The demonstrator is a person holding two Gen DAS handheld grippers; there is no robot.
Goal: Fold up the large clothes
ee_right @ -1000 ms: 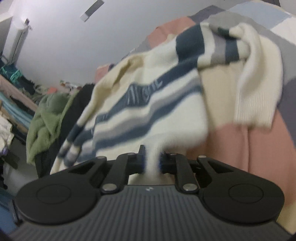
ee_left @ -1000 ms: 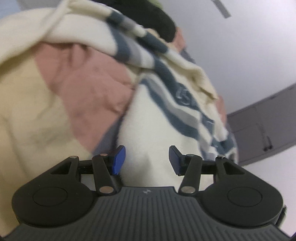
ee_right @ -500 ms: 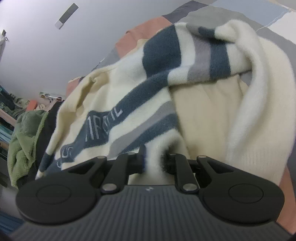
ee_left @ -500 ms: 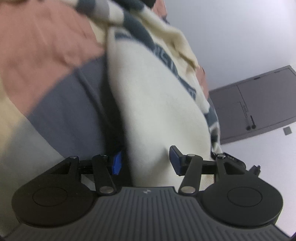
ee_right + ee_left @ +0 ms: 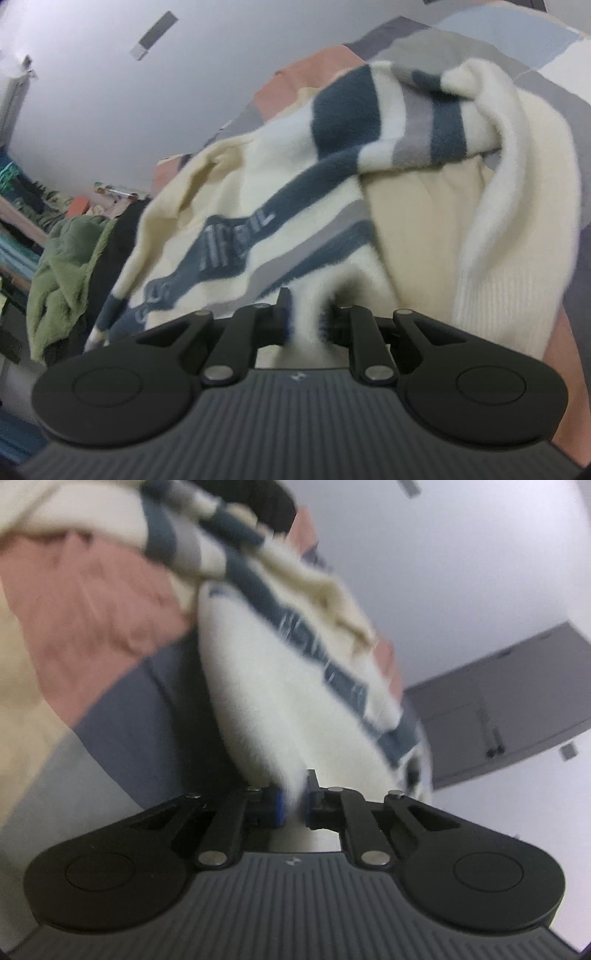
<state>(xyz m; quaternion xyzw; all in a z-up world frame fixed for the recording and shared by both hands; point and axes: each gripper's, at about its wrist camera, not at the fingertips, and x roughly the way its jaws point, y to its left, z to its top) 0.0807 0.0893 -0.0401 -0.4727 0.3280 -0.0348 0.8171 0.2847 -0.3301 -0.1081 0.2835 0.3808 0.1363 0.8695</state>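
— While both grippers are pinching the cream striped sweater (image 5: 258, 206), where does it actually sit?

— Bunched and partly lifted over the patchwork bedspread (image 5: 92, 602), with its ribbed cuff (image 5: 491, 295) drooping toward the pink patch. The left gripper (image 5: 292, 805) has its fingers clamped on a thin fold of plain cream knit; the right gripper (image 5: 306, 321) has its fingers squeezed on a thicker tuft of the same fabric.

— What worries you from here?

— Both grips look shallow, near the fingertips. My guess is that fluffy knit could slide out if the two hands pull apart hard, and the left fold is the thinner one.

— Anything else?

— One sleeve is twisted across the body, so spreading it now could lock that twist into the fold. The green fleece (image 5: 66, 266) and dark clothes lie close by toward the bed's far edge; a wide swing might drag the sweater onto them.
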